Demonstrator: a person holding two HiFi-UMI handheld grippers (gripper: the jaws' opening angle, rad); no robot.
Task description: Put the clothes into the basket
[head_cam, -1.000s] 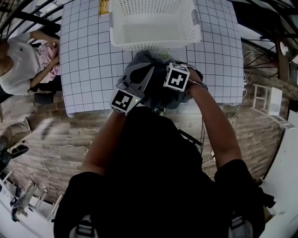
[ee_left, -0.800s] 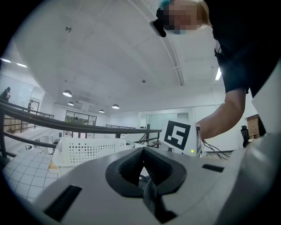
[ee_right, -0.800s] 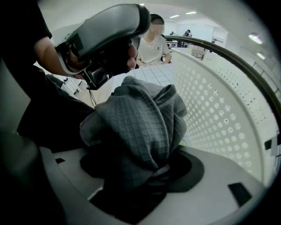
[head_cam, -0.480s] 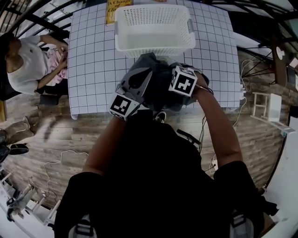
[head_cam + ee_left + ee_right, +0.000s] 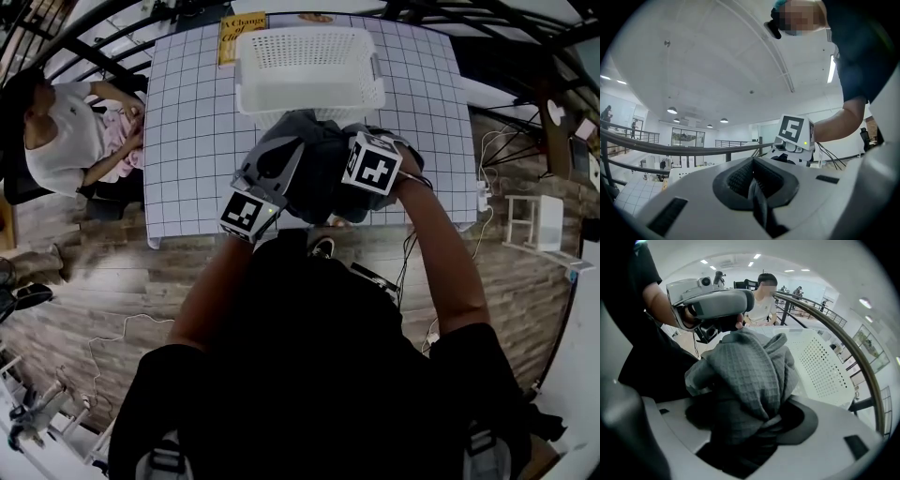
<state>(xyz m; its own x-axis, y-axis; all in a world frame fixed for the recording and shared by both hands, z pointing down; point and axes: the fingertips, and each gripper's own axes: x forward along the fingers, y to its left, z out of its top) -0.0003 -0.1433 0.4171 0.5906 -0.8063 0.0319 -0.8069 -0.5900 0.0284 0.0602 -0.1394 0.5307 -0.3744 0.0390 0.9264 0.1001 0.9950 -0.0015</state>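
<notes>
1. Nothing has gone into the basket (image 5: 309, 96) yet. As far as the head view shows, its white floor is bare.
2. The one bundle of clothes (image 5: 323, 173) hangs between the two claws, just in front of the basket's near wall and over the near half of the table (image 5: 197, 141). It looks to be off the tabletop, though the head view alone does not settle that.
3. The right claw (image 5: 752, 425) points steeply down and pinches a thick wad of the grey waffle-weave cloth. The bulk of the cloth keeps its jaws wide.
4. The left claw (image 5: 753, 183) lies level with its jaws pressed together. A thin dark fold seems nipped between them, and in the right gripper view the cloth runs up to its tip, so both claws likely share the load.
5. Still to do, by my reading: carry the bundle forward over the near rim, then let go with both claws. I see no other garment on the table.
6. The near rim is the edge to mind, since trailing folds below the claws could drag on it or drape over it.
7. There is open gridded cloth on either side of the basket. A yellow book (image 5: 242, 33) lies just beside its far left corner, out of the path. A seated person (image 5: 66, 141) is off the table's left edge — well apart.
</notes>
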